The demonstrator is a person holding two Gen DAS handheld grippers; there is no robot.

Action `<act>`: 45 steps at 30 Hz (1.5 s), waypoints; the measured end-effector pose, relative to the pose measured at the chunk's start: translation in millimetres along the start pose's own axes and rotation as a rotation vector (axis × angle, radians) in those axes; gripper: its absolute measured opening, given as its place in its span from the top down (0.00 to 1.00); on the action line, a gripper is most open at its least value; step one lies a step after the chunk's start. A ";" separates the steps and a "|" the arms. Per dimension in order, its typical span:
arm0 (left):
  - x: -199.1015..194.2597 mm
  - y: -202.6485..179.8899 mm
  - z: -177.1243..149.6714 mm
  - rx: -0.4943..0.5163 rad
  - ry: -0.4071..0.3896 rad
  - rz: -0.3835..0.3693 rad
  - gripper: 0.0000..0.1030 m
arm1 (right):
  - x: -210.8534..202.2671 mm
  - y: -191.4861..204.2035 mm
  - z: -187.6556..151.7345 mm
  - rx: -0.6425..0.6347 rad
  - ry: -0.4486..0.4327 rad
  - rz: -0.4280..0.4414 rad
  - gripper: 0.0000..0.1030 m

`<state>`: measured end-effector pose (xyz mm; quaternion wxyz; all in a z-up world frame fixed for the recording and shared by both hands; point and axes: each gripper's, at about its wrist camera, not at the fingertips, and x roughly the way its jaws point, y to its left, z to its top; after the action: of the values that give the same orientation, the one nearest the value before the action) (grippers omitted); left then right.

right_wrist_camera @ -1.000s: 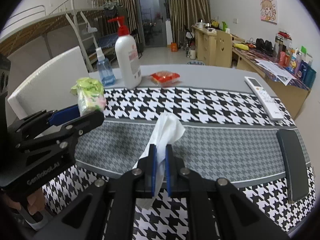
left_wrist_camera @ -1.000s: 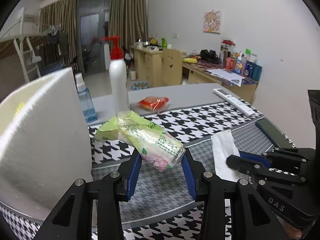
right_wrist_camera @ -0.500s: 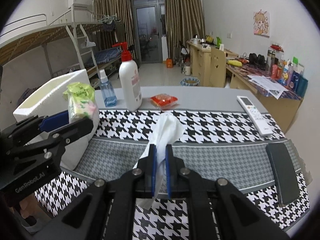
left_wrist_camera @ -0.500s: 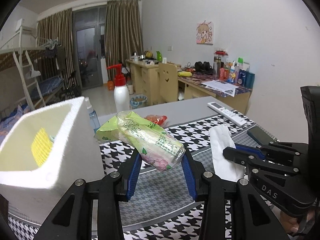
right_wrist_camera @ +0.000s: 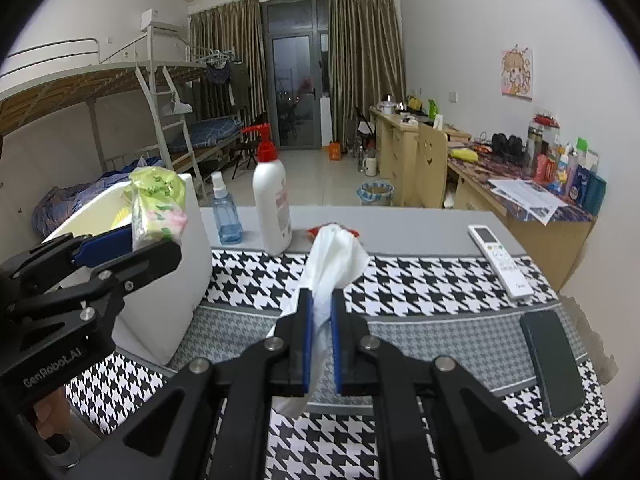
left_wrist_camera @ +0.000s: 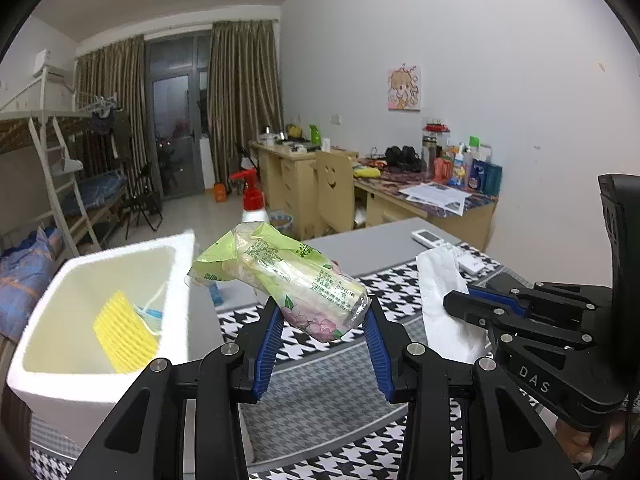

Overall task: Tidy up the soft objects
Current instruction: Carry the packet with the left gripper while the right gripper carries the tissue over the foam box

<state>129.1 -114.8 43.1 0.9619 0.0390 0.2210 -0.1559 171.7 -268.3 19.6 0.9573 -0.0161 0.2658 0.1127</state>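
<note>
My left gripper [left_wrist_camera: 324, 316] is shut on a green tissue pack [left_wrist_camera: 296, 280] with pink flowers, held in the air above the table and just right of the white foam box [left_wrist_camera: 80, 384]. The pack [right_wrist_camera: 158, 204] and left gripper [right_wrist_camera: 132, 246] also show at the left of the right wrist view. Inside the box lie a yellow sponge [left_wrist_camera: 124, 336] and a blue item. My right gripper [right_wrist_camera: 320, 306] is shut on a white paper tissue [right_wrist_camera: 334, 258], lifted clear of the table. The tissue [left_wrist_camera: 442, 300] stands right of the pack in the left wrist view.
On the houndstooth-cloth table [right_wrist_camera: 420, 292] stand a white pump bottle [right_wrist_camera: 272, 208], a blue spray bottle [right_wrist_camera: 226, 216] and a red packet [right_wrist_camera: 312, 232]. A white remote [right_wrist_camera: 500, 260] and a dark phone [right_wrist_camera: 552, 364] lie at the right.
Both grippers rose with their loads. The view now looks down into the foam box, whose inside was hidden a second ago. Both grips stay the same.
</note>
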 end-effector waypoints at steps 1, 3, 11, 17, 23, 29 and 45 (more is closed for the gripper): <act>-1.3 1.3 1.5 -0.003 -0.005 0.004 0.59 | -0.9 1.1 1.5 -0.003 -0.003 0.002 0.89; -3.6 3.1 4.2 -0.002 -0.010 0.014 0.59 | -2.0 3.8 4.3 -0.011 -0.011 0.002 0.89; -12.3 10.6 13.1 0.002 -0.044 0.038 0.59 | -6.0 10.5 14.8 -0.032 -0.044 0.016 0.89; -21.0 18.9 20.8 0.005 -0.079 0.061 0.59 | -9.9 17.8 23.8 -0.045 -0.068 0.021 0.89; -24.5 26.8 25.7 -0.002 -0.091 0.082 0.59 | -16.4 23.5 32.6 -0.054 -0.107 0.032 0.89; -30.6 37.7 30.2 -0.012 -0.105 0.109 0.59 | -19.3 34.0 39.9 -0.071 -0.126 0.040 0.89; -40.2 64.6 34.0 -0.043 -0.135 0.189 0.59 | -15.0 59.9 56.4 -0.110 -0.152 0.093 0.89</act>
<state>129.3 -47.0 91.7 0.9857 0.0286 0.1542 -0.0620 174.2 -208.0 77.4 0.9661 -0.0475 0.1863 0.1725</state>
